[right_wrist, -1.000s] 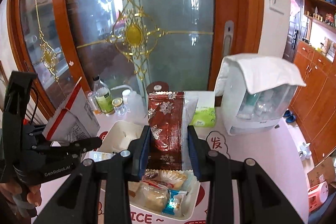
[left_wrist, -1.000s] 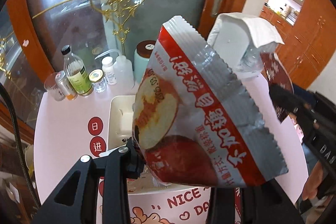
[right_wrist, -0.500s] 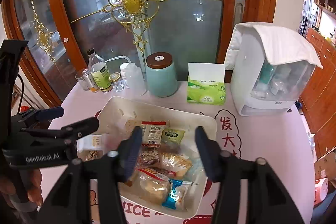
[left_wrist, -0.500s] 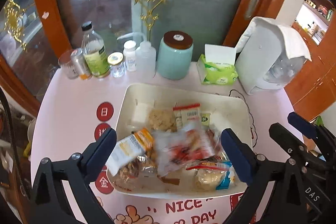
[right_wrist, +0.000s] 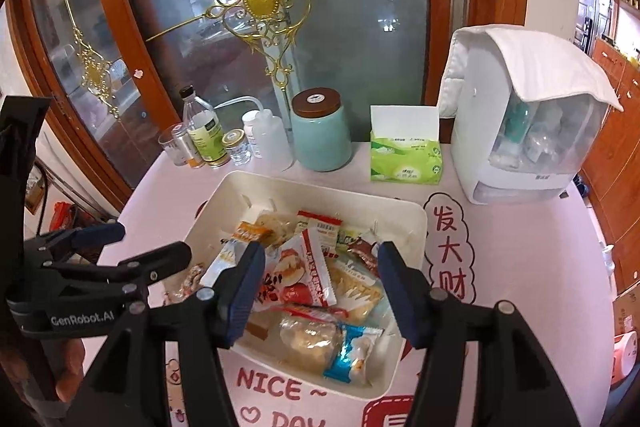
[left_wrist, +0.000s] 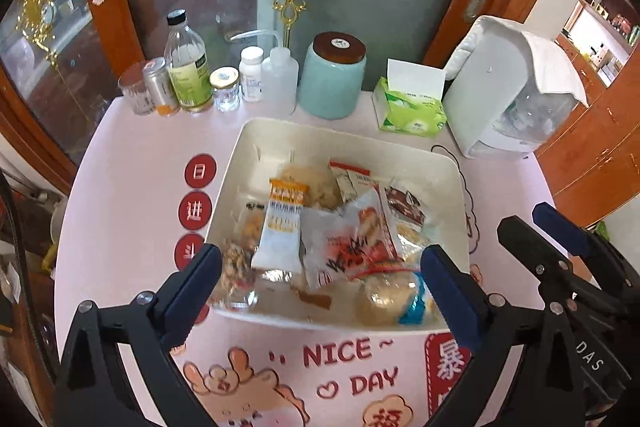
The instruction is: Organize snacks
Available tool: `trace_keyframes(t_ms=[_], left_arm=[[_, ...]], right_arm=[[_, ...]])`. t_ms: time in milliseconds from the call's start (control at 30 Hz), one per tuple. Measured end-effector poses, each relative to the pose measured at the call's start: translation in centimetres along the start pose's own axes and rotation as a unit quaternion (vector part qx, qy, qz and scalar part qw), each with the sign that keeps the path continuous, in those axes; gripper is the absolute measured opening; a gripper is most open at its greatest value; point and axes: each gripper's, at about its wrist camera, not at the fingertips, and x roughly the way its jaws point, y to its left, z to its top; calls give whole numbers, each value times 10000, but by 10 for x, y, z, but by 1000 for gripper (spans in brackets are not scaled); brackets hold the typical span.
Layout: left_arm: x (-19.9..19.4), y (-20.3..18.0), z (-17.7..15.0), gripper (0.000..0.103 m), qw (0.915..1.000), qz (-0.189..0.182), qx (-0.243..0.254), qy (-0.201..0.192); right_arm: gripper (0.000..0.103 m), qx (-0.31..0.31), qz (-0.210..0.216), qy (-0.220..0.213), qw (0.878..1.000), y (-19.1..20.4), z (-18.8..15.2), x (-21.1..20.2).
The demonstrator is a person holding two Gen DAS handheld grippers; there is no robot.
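A cream tray (left_wrist: 248,147) on the pink table holds several snack packets. A red-and-silver packet (left_wrist: 352,239) lies on top of the pile, with a dark red packet (left_wrist: 404,205) to its right. My left gripper (left_wrist: 320,259) hangs wide open over the tray's near edge, nothing between its fingers. In the right wrist view the same tray (right_wrist: 416,227) and red-and-silver packet (right_wrist: 300,271) lie below my right gripper (right_wrist: 320,255), which is open and empty. The left gripper (right_wrist: 152,239) shows at the left there, held by a hand.
Behind the tray stand several bottles and jars (left_wrist: 188,67), a teal canister (left_wrist: 332,83), a green tissue pack (left_wrist: 412,103) and a white covered appliance (left_wrist: 504,87). A glass door with gold trim closes the back. The table's rounded edge runs at left and right.
Both grippers opened and let their packets fall into the tray: the left dropped the red-and-silver one, the right the dark red one. Both tilted down towards the tray.
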Motion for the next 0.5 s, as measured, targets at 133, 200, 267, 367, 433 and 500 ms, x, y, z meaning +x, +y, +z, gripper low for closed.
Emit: trace_keyframes(t_ms=[133, 200, 267, 367, 433, 500], left_arm=[[-22, -5, -14, 99, 9999, 41, 99, -134], [-33, -8, -21, 99, 9996, 85, 142, -207], [-48, -9, -34, 99, 9993, 113, 165, -305], [-67, -8, -55, 99, 9990, 148, 166, -385], [-83, -6, -75, 99, 9986, 196, 166, -461], [-100, -4, -101, 99, 9981, 245, 175, -546]], right_arm=[[59, 23, 5, -57, 10000, 2, -7, -14], [59, 66, -19, -65, 10000, 3, -14, -23], [59, 120, -58, -55, 9999, 4, -22, -32], [59, 180, -153, -41, 9997, 8, -39, -49], [59, 213, -193, -28, 9996, 13, -56, -63], [59, 271, -200, -13, 9994, 17, -74, -77]])
